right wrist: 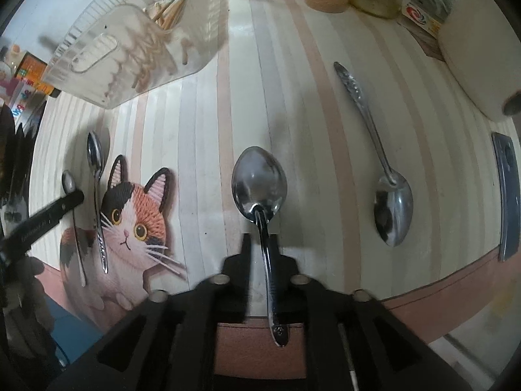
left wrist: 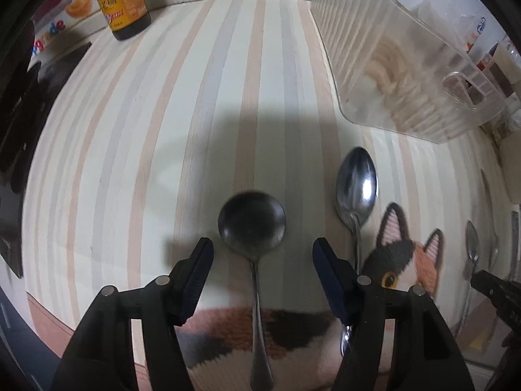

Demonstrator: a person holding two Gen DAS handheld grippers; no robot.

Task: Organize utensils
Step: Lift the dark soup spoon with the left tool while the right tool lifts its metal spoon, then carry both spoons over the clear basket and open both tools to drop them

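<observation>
Hovering over the striped desk, the left gripper has its fingers spread apart on either side of a round-bowled spoon, whose handle runs back between them across the cat picture; whether the fingers touch it I cannot tell. Just right of it lies an oval spoon, bowl pointing away. The clear plastic utensil bin stands farther off to the right, and a dark sauce bottle stands at the far left edge. In the right wrist view, the right gripper has its fingers clamped on the handle of a held spoon, bowl forward. A large spoon lies apart to the right, bowl toward the camera. Two small spoons lie at the left by the cat, with the bin behind them holding chopsticks.
</observation>
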